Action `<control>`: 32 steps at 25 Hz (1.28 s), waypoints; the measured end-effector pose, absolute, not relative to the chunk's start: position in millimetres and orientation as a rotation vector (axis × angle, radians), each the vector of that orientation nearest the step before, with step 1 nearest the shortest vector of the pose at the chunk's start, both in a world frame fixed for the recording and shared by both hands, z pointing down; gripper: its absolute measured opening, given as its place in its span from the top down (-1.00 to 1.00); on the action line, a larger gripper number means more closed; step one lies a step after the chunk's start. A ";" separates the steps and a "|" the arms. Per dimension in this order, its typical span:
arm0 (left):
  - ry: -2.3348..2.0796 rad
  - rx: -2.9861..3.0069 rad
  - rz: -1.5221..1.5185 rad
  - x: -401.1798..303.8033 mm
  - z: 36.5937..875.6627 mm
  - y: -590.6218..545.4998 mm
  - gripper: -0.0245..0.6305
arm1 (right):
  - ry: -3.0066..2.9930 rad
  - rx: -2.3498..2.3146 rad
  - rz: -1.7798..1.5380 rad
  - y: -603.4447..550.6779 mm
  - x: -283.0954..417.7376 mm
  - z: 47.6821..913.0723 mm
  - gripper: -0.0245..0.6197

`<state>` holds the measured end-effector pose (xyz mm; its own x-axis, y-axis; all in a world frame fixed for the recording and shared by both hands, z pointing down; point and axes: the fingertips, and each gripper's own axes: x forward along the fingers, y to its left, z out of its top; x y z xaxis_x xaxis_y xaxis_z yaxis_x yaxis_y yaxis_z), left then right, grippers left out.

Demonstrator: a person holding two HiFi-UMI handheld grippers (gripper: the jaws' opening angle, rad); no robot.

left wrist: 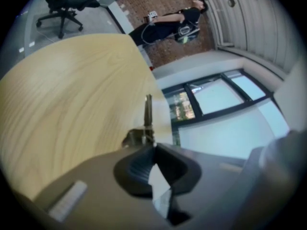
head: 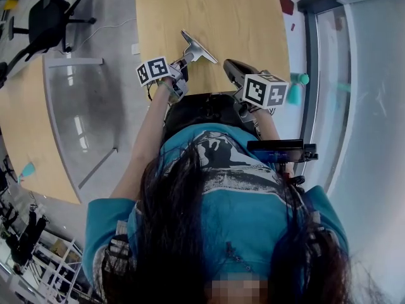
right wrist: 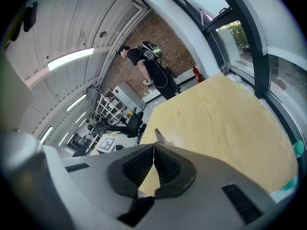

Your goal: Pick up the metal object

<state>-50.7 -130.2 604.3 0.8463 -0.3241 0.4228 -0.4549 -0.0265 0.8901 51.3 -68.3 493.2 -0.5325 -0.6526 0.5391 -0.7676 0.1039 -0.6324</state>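
Gripping tight, the left claw (head: 183,61) has its jaws clenched on the metal object (head: 197,48), a thin flat plate sticking out past the tips over the near edge of the table (head: 240,18). Just to its right, the right claw (head: 233,69) hangs with jaws pressed together, nothing between them. Far off, a person (right wrist: 151,66) stands by a brick wall (right wrist: 168,42).
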 end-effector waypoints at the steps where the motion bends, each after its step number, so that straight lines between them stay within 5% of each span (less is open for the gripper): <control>1: -0.635 1.637 0.104 -54.9 600.6 -127.5 0.91 | -2.245 1.435 1.407 -67.0 48.9 493.2 0.88; 32: -0.857 1.776 0.038 -138.9 501.1 48.4 0.91 | -2.273 1.212 1.493 -11.5 9.6 522.2 0.88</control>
<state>-138.9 48.4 501.1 0.7367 -0.5264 0.4244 -0.5622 -0.1282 0.8170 9.6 -11.5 522.2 -0.6575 -0.5352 0.5303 -0.6993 0.1715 -0.6939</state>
